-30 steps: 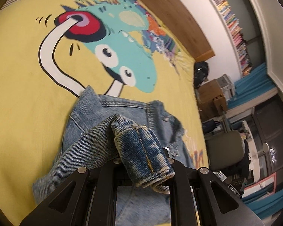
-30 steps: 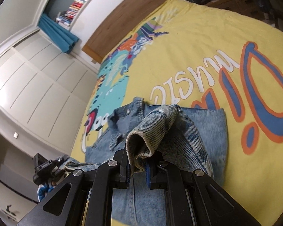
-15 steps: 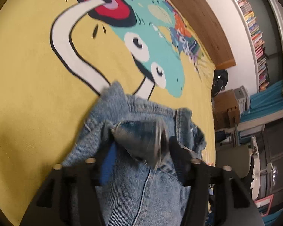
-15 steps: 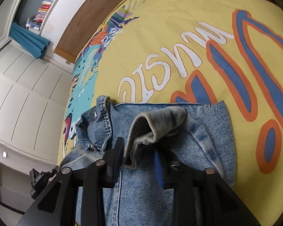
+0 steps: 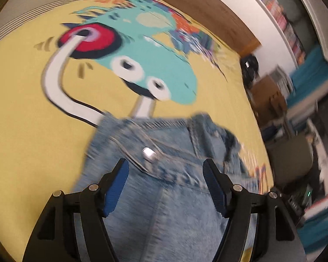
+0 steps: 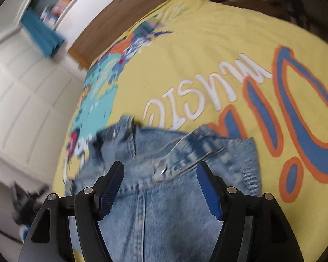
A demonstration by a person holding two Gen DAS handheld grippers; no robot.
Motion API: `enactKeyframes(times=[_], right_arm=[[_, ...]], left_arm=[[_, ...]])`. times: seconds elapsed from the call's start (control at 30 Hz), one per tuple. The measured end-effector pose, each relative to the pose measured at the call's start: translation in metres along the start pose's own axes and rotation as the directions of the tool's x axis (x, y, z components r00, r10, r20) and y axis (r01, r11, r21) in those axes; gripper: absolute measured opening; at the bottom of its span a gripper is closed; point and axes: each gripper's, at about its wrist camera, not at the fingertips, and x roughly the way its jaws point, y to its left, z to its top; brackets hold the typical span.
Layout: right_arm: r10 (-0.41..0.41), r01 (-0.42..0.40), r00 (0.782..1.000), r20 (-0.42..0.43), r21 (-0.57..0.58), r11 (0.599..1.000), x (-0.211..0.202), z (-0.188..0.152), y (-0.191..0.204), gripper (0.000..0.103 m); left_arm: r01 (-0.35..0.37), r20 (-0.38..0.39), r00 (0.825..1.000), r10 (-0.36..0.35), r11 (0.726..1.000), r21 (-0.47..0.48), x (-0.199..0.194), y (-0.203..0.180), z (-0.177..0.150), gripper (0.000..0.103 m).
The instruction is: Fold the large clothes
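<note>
Both claws, left claw (image 5: 165, 187) and right claw (image 6: 160, 188), are opening, having just let go of the denim cuffs; nothing sits between their pads. The jacket (image 5: 164, 207) lies folded on the yellow bed (image 5: 21, 120); sleeves look done.

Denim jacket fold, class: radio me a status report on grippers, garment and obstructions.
Left gripper and right gripper opening, nothing between pads. Denim jacket lying on yellow bedspread. Nothing in the way.
</note>
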Motion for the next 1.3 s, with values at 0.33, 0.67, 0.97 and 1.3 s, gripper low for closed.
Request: enactKeyframes(times=[0.33, 0.67, 0.97, 1.3], right_arm=[[-0.167, 0.143, 0.984, -0.063, -0.279, 0.950, 0.030, -0.037, 0.031, 0.070], [-0.309, 0.267, 0.950, -0.049, -0.391, 0.881, 0.036, -0.051, -0.001, 0.071], [-0.313, 0.281, 0.950, -0.025, -0.377, 0.883, 0.003, -0.051, 0.009, 0.071], [-0.297, 0.227, 0.953, -0.067, -0.492, 0.840, 0.005, -0.095, 0.045, 0.071]], left_arm=[[0.015, -0.162, 0.986, 0.044, 0.939, 0.345, 0.080, -0.103, -0.069, 0.065], [-0.047, -0.183, 0.974, 0.133, 0.909, 0.413, 0.126, -0.112, -0.086, 0.066], [-0.160, -0.087, 0.975, 0.202, 0.923, 0.350, 0.062, -0.072, -0.063, 0.066], [-0.271, -0.106, 0.940, 0.325, 0.897, 0.348, 0.047, -0.032, -0.088, 0.069]])
